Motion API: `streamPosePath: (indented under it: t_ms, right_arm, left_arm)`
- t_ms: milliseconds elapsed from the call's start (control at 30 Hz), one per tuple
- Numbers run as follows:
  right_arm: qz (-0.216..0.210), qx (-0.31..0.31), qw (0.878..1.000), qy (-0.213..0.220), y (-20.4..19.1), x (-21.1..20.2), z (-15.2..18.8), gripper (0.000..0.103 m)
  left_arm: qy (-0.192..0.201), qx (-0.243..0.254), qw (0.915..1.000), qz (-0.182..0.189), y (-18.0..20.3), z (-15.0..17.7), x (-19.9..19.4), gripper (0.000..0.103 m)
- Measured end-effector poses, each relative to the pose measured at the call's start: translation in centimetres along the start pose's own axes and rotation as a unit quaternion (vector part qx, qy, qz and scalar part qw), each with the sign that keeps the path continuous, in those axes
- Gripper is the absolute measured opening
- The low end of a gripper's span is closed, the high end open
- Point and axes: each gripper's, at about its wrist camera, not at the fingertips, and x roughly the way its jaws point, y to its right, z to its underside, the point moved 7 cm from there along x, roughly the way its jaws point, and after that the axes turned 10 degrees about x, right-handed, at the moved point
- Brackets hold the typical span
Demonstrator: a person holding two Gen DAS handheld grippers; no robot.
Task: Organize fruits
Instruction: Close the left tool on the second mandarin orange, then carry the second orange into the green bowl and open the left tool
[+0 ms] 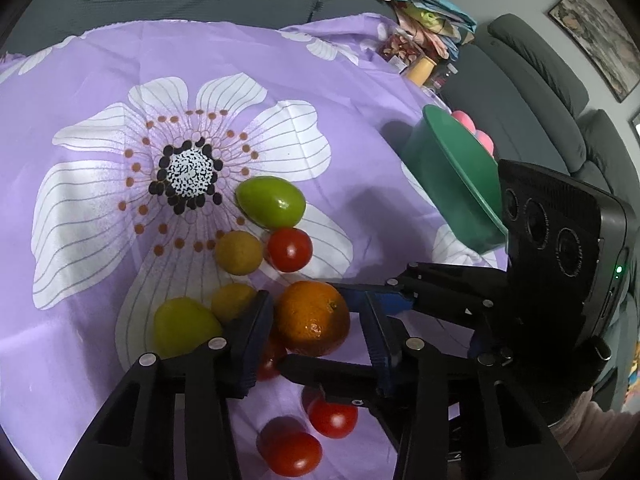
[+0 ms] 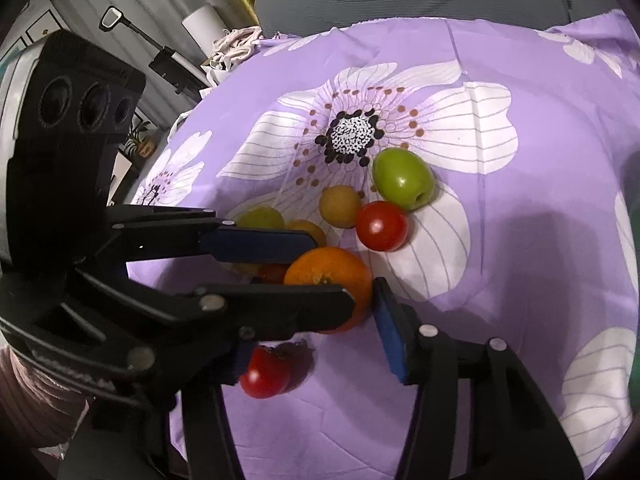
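An orange lies on the purple flowered cloth among several fruits. My left gripper is open with its blue pads on either side of the orange, not squeezing it. My right gripper is open and reaches in from the other side, close to the orange. Around it lie a green mango, yellow fruits, a yellow-green fruit and red tomatoes. A green bowl stands at the right.
Pink fruits show behind the bowl's rim. Two more tomatoes lie near the front. A grey sofa and piled clutter lie beyond the table edge.
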Motion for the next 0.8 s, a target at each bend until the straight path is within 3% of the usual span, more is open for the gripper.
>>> streamPosePath:
  t_ms: [67,100,367,800]
  right_arm:
    - [0.002,-0.003,1.000,0.002,0.1,-0.1,0.0,0.044]
    - [0.008,-0.009,1.000,0.003,0.2,-0.2,0.1,0.044]
    - [0.009,-0.015,0.999,0.031,0.4,-1.4,0.4,0.043]
    - [0.035,0.013,0.987,0.154,3.2,-10.3,-0.1,0.043]
  left_arm:
    - [0.001,-0.001,1.0000,0.000,-0.1,0.0,0.0,0.042]
    - [0.001,-0.001,1.0000,-0.001,-0.1,0.1,0.0,0.038]
    - [0.016,0.002,0.9999,0.007,0.7,0.3,-0.8,0.037]
    - [0.049,0.101,0.9936,0.018,9.2,-5.6,-0.8,0.038]
